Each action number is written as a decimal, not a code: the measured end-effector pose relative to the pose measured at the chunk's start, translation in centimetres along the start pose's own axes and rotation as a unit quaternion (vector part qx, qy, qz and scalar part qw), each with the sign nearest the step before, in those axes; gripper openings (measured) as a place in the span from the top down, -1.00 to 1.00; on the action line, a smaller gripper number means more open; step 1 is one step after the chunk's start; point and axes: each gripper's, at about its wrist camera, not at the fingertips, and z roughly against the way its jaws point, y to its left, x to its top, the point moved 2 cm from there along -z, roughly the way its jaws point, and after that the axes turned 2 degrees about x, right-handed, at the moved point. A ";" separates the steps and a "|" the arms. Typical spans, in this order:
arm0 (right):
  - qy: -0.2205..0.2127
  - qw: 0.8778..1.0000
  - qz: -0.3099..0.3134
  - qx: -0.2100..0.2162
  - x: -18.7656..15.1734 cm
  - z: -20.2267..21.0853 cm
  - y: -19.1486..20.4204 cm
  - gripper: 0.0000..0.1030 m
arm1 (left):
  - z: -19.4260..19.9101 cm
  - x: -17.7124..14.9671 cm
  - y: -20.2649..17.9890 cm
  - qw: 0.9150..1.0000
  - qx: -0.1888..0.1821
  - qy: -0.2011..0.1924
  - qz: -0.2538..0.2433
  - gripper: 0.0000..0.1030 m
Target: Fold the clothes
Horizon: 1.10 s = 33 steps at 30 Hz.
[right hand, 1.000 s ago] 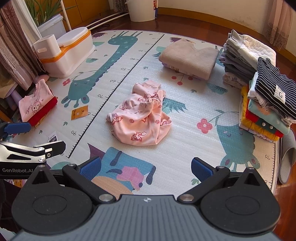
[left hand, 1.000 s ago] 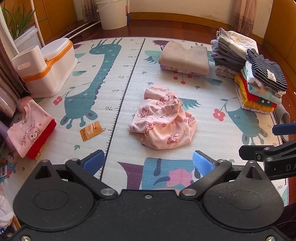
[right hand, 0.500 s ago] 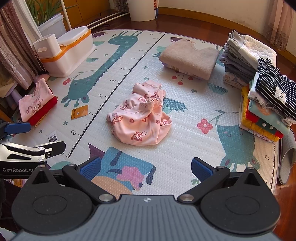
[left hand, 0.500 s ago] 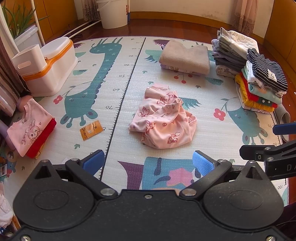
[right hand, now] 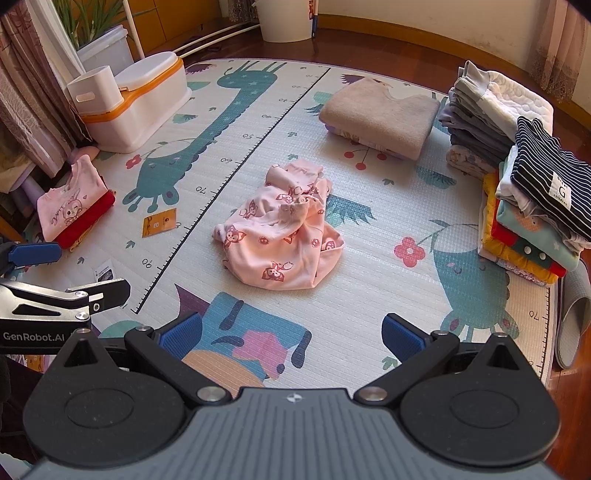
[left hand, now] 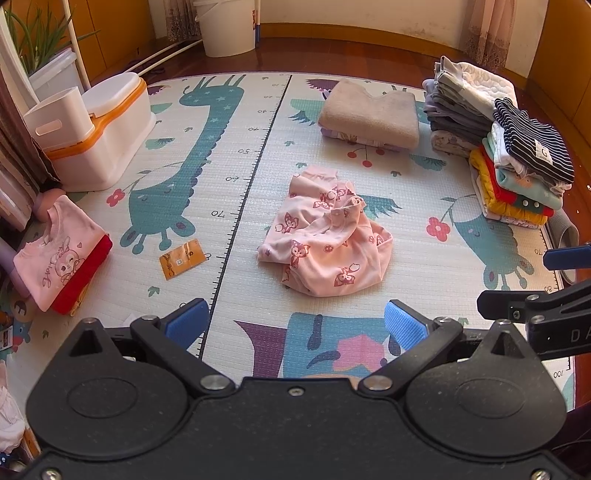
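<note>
A crumpled pale-pink baby garment printed with small red-brown foxes (left hand: 325,243) lies bunched in a loose heap near the middle of a woven play mat patterned with a teal giraffe and a ruler strip (left hand: 236,155), touched by neither tool. The left gripper (left hand: 295,325) hangs above the mat's near edge, its blue-padded jaws spread wide with nothing between them; the right gripper (right hand: 291,334) hovers beside it in the same released pose — each shows at the edge of the other's view. Just beyond the garment, a folded beige towel-like cloth (left hand: 369,110) rests on another folded piece. To the right stands a tall stack of folded grey and white clothes (left hand: 461,107), and next to it a second stack topped by a navy-and-white striped top (left hand: 532,144) over teal, red and yellow layers. Well off to the left sit a small orange card (left hand: 183,258), a folded pink shirt with a rabbit drawing on a red garment (left hand: 62,254), and a white plastic box with an orange rim (left hand: 103,125) — a white bucket (left hand: 229,26) stands on the wooden floor past the mat.
</note>
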 end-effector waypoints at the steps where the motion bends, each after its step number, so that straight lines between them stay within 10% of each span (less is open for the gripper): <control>1: 0.000 1.000 0.000 0.000 0.0 0.0 0.0 -0.99 | 0.0 0.0 0.0 1.000 0.000 0.000 0.000 -0.99; 21: -0.002 1.000 0.012 0.000 0.5 -0.4 0.0 -0.99 | -0.9 0.1 0.7 1.000 -0.020 0.010 0.003 -0.99; 33: 0.035 0.989 0.144 -0.005 2.8 -4.7 -0.3 -0.99 | -5.7 2.3 0.7 0.994 -0.050 0.038 -0.086 -0.99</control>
